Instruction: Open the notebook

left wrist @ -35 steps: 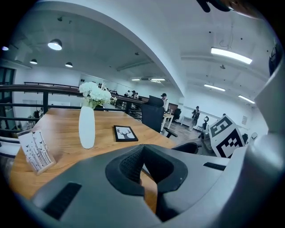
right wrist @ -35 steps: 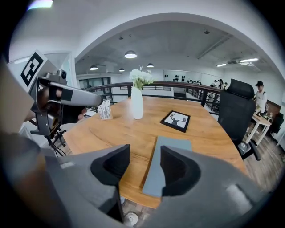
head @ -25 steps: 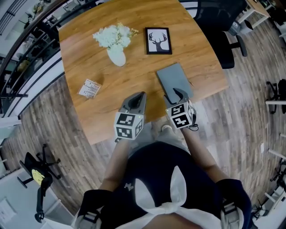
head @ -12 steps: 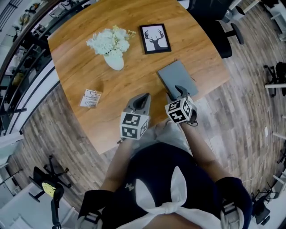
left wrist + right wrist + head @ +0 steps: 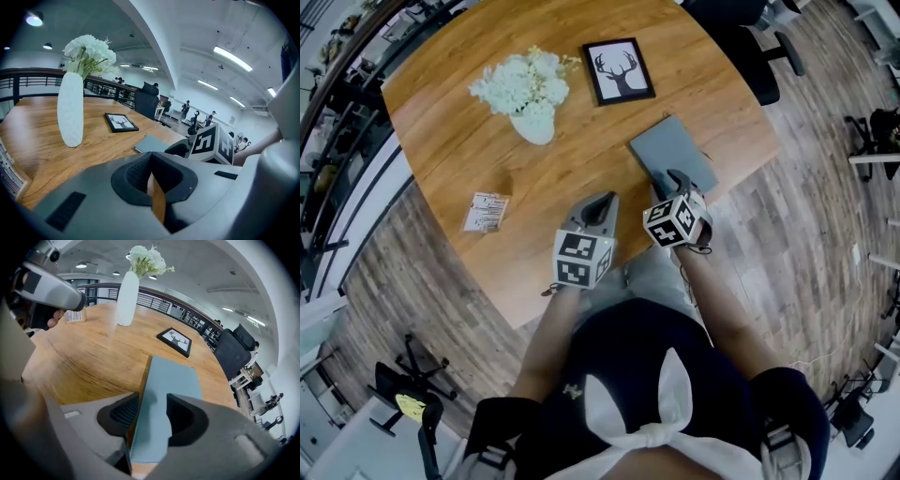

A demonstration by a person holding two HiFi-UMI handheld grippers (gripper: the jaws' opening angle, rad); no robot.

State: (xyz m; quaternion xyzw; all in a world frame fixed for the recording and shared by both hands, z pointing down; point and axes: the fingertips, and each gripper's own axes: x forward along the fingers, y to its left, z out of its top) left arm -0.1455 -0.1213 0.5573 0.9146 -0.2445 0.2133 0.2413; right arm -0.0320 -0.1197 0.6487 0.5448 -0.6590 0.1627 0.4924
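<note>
The step in hand is judged to be the first reach for the cover: the grey notebook point(image 5: 673, 153) lies closed and flat near the right edge of the wooden table point(image 5: 459, 155), close to its near right corner. The right gripper point(image 5: 152, 418) is tilted down over the notebook's near end. Its jaws are closing with the notebook between them, one at the left edge and the other above the cover, and no pressure on it can be made out yet. The left gripper point(image 5: 600, 202) is held over bare wood at the near edge, empty, its jaws drawn together to a narrow slit.

The next move is thought to call for the cover's edge alone to be caught and lifted, while the pages beneath are kept down, perhaps by the left gripper.

Towards the far edge of the table a white vase point(image 5: 532, 120) of pale flowers point(image 5: 520, 80) is set, with a framed deer picture point(image 5: 619, 70) beside it; a small printed packet point(image 5: 487, 211) lies near the left edge. Plank flooring point(image 5: 787, 244), a dark office chair point(image 5: 750, 37), a railing point(image 5: 28, 75) and ceiling strip lights point(image 5: 232, 58) are seen around.
</note>
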